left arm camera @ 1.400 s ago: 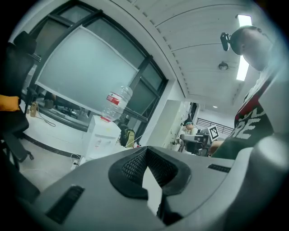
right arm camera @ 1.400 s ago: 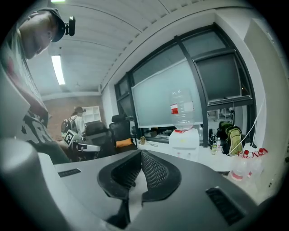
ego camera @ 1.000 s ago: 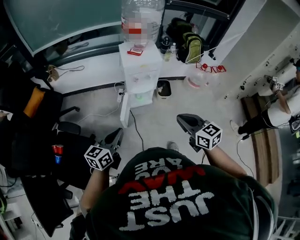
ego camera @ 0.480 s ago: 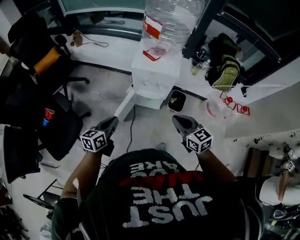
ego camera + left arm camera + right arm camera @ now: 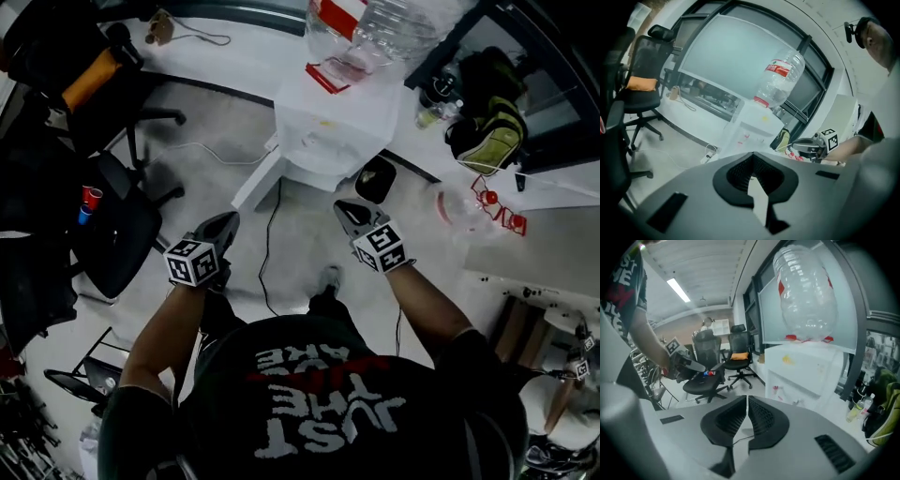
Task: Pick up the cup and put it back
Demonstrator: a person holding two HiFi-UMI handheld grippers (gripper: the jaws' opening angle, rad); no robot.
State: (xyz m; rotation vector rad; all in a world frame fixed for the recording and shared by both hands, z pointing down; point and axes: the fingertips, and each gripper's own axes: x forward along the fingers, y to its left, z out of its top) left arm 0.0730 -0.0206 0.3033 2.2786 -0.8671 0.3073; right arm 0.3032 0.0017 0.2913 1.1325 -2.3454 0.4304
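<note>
Grey floor fills the middle of the head view, with a white water dispenser (image 5: 333, 122) at the upper centre and a clear bottle (image 5: 394, 28) upside down on top of it. A black cable (image 5: 267, 253) trails over the floor below the dispenser. At the left edge stands a black office chair (image 5: 127, 246). The cup (image 5: 91, 196), red, rests on its seat with something blue just beside it; it is too small to tell whether it stands upright.

Both arms reach forward over the floor, well apart from the chair. The left tongs (image 5: 228, 220) sit left of centre, pressed together with nothing between them. The right tongs (image 5: 345, 208) sit right of centre, pointing toward the dispenser, likewise closed and empty.
</note>
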